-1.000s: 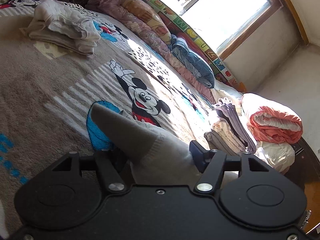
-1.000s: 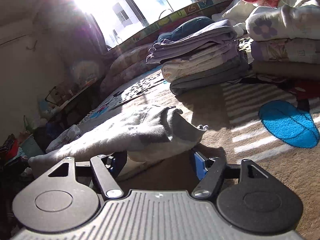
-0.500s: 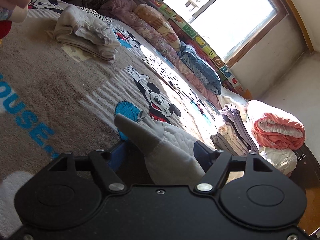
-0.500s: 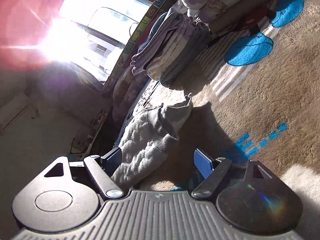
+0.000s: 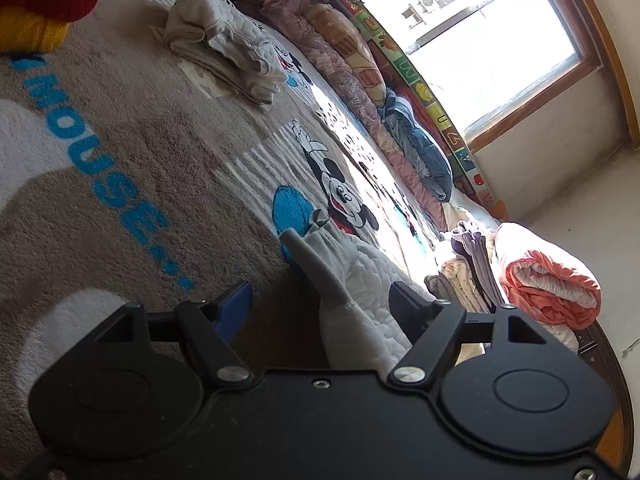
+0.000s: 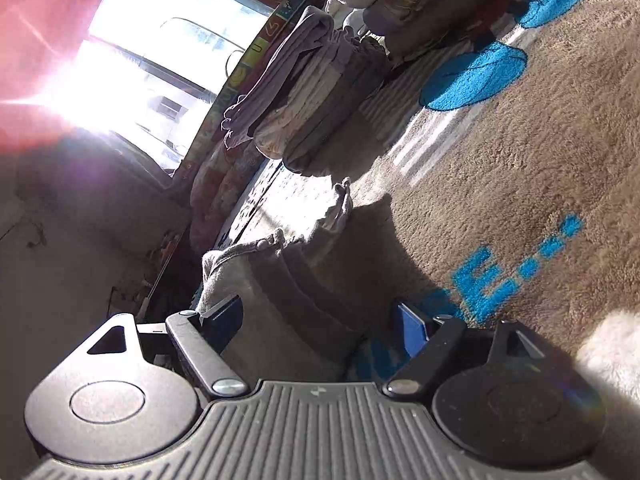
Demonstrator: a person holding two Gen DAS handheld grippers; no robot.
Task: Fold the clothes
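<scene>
Grey garment lies on the blanket between our spread jaws; our left gripper and right gripper both gape, gripping nothing. Folded stack sits far.

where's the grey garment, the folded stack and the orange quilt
grey garment (image 5: 352, 276), left wrist view, quilted middle
folded stack (image 6: 316, 92), right wrist view, side of its layers
orange quilt (image 5: 548, 276), left wrist view, rolled top
</scene>
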